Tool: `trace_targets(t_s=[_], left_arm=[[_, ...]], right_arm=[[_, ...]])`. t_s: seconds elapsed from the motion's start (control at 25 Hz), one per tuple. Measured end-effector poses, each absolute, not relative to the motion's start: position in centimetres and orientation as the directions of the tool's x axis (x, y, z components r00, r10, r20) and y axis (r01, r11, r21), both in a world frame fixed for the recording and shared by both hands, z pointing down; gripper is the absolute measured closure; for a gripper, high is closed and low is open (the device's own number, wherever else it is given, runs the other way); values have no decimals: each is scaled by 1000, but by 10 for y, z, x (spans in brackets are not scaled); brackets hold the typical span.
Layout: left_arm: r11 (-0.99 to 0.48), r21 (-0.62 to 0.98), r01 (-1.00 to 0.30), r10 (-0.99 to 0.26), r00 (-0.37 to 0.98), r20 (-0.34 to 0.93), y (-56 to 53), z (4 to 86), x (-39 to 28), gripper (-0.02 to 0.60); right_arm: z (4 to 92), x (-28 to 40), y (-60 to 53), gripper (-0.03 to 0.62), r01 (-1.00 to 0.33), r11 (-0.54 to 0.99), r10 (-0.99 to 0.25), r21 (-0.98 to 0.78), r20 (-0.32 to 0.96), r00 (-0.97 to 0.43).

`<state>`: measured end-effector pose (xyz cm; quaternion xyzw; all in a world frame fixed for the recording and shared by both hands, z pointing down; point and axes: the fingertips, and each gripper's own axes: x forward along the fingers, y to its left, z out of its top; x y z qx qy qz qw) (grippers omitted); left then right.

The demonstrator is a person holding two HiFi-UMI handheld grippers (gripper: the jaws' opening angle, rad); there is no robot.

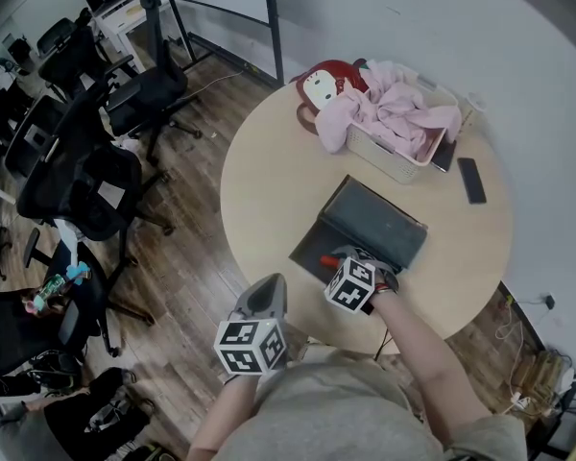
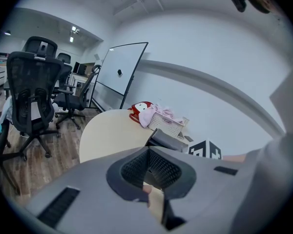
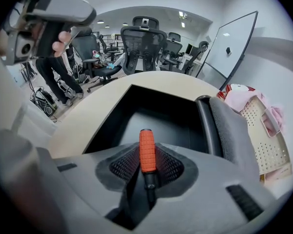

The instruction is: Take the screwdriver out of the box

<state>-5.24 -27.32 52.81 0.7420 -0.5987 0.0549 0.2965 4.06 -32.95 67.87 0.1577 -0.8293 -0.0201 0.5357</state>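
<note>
A dark box [image 1: 319, 241] lies open on the round table [image 1: 269, 181], its lid [image 1: 384, 221] tipped back to the right. My right gripper [image 1: 348, 257] reaches down into the box's near end. In the right gripper view the screwdriver [image 3: 146, 152], orange grip over a black shaft, stands between the pads of my right gripper [image 3: 146, 164], which press on it over the box's dark inside [image 3: 156, 113]. A bit of the orange handle [image 1: 327, 260] shows in the head view. My left gripper [image 1: 271, 284] hangs off the table's near edge, empty, jaws together [image 2: 149, 165].
At the table's far side stands a white basket [image 1: 396, 164] heaped with pink cloth, with a red plush toy [image 1: 320, 88] next to it and a black phone [image 1: 471, 180] to the right. Black office chairs [image 1: 96, 176] crowd the wooden floor on the left.
</note>
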Motion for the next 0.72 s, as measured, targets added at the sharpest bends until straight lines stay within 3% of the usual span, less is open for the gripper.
trace_targets(t_s=[0.32, 0.72], left_arm=[[-114, 376, -920, -865, 278, 419, -268, 523, -53, 578], [-169, 380, -909, -860, 324, 394, -251, 511, -59, 578]], right_arm=[[669, 43, -326, 507, -255, 939, -319, 232, 864, -388], [613, 34, -308, 507, -409, 874, -447, 263, 765, -464]])
